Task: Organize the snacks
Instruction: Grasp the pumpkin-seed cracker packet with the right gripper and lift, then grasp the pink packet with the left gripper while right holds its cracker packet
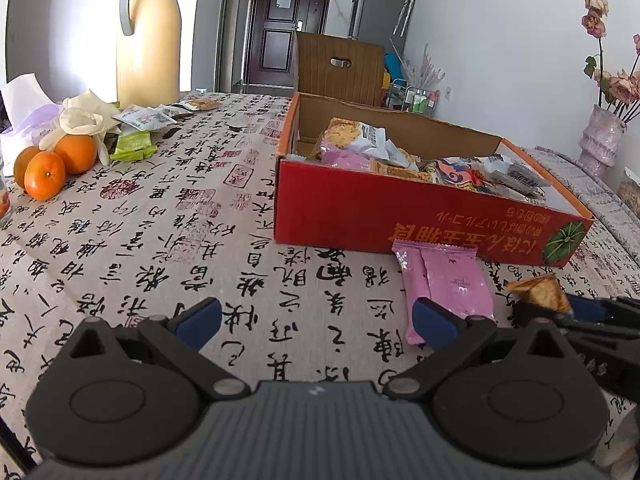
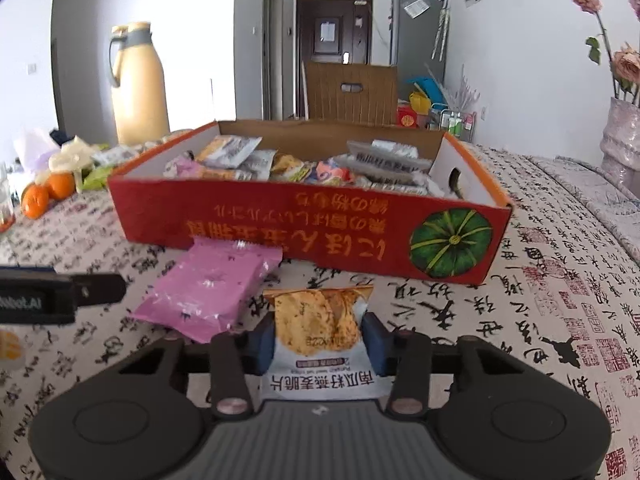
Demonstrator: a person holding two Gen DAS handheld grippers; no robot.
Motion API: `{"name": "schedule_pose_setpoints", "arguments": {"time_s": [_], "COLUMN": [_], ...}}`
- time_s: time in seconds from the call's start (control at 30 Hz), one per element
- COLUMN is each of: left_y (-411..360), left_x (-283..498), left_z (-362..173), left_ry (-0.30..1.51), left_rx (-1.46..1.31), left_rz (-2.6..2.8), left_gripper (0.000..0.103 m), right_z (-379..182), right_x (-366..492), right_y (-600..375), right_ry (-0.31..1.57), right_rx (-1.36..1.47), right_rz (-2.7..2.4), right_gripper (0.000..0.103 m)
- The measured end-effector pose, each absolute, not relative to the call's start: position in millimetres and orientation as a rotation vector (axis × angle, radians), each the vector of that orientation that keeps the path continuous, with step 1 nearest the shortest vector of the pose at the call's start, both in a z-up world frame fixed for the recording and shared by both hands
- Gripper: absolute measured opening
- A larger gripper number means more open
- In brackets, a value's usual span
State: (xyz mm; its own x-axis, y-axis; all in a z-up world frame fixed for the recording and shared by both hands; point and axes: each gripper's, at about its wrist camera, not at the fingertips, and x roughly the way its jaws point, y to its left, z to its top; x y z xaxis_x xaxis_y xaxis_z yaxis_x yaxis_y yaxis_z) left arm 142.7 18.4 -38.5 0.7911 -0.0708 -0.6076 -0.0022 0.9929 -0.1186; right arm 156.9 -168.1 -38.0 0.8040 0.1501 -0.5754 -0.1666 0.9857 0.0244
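The right gripper (image 2: 318,338) clamps a cracker pack (image 2: 320,320) on the table (image 2: 540,300), before the red box (image 2: 280,220). The left gripper (image 1: 316,318) stands wide and empty beside a pink pack (image 1: 444,288).

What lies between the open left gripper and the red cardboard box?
In the left wrist view, a pink foil snack packet lies on the tablecloth between the left gripper and the red cardboard box.

Red box (image 2: 280,220) with orange rim, yellow lettering, green pumpkin print; pink packet (image 2: 208,284); beige tablecloth (image 1: 160,240) (black calligraphy, red seals); cream jug (image 1: 148,40), grey handle.
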Motion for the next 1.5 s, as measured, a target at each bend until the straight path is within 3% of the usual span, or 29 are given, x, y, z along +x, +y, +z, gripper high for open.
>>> {"name": "schedule_pose_setpoints", "arguments": {"time_s": [0.6, 1.5], "left_y": [-15, -90], "left_x": [144, 189], "left_z": [-13, -38], "left_ry": [0.622, 0.786], "left_rx": [-0.013, 0.029], "left_rz": [0.012, 0.002], "left_gripper": [0.103, 0.101], "right_z": [-31, -44], "right_x": [154, 156], "right_y": [-274, -277], "right_ry": [0.537, 0.553], "right_rx": [0.104, 0.16], "right_rz": [-0.038, 0.032], "right_gripper": [0.044, 0.045]}}
